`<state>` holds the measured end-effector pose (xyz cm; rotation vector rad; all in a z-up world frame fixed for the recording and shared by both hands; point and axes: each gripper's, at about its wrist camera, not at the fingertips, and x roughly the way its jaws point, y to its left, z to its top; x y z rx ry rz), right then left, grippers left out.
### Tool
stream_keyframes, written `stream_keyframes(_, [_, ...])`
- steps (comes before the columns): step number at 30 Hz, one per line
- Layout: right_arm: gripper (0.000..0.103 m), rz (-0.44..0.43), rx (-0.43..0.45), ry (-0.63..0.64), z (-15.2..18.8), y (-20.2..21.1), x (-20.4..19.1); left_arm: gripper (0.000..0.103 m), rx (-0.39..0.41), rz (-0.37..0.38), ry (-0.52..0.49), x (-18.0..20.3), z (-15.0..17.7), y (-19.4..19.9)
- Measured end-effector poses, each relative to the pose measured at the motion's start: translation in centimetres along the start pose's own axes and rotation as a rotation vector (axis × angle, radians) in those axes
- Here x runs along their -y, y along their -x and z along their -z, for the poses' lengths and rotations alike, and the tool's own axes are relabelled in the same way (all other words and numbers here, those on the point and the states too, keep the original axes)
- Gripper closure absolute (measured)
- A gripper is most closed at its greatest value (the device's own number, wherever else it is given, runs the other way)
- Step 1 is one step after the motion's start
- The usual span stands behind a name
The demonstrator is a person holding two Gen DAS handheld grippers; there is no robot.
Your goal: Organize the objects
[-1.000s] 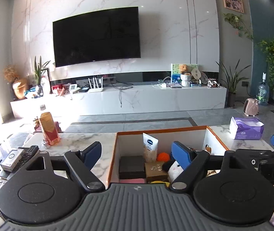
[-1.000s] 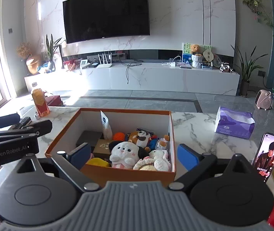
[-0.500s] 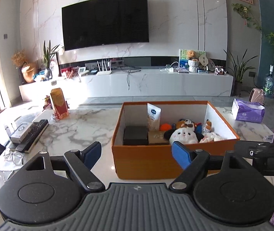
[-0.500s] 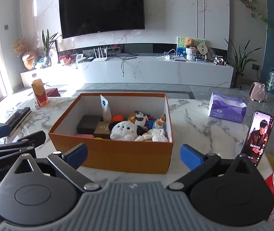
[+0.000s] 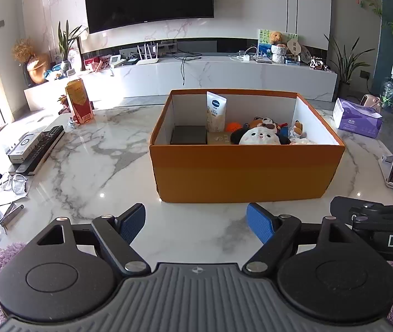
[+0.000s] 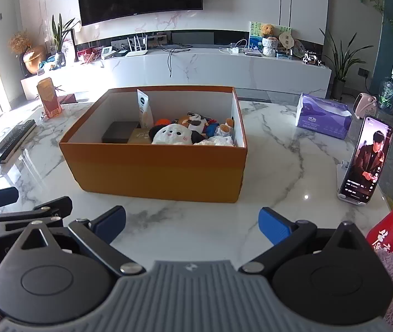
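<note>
Nearest, the left gripper (image 5: 196, 222) and right gripper (image 6: 192, 225) hang side by side over bare marble, jaws spread and empty. At twelve o'clock the orange box (image 5: 247, 173) sits on the table (image 5: 94, 163), holding a white plush (image 5: 260, 137), a dark case (image 5: 188, 135) and an upright tube (image 5: 216, 112) leaning on the back wall, seemingly packed to stay tidy

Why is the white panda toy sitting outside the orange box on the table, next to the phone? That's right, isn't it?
Not quite. The white panda toy is inside the orange box, among the other soft toys, as the right wrist view shows. The phone stands outside the box, on the table.
</note>
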<state>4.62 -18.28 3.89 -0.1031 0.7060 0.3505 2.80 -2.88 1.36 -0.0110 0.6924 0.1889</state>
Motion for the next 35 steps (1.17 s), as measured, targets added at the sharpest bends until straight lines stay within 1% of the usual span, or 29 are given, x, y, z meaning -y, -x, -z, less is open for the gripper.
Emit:
stream_keyframes(14, [0.001, -0.003, 0.013, 0.003, -0.4, 0.68, -0.15, 0.008, 0.005, 0.0, -0.001, -0.01, -0.38, 0.46])
stream_keyframes(35, [0.001, -0.002, 0.008, 0.001, -0.36, 0.48, -0.09, 0.008, 0.003, 0.004, -0.005, 0.16, -0.62, 0.44])
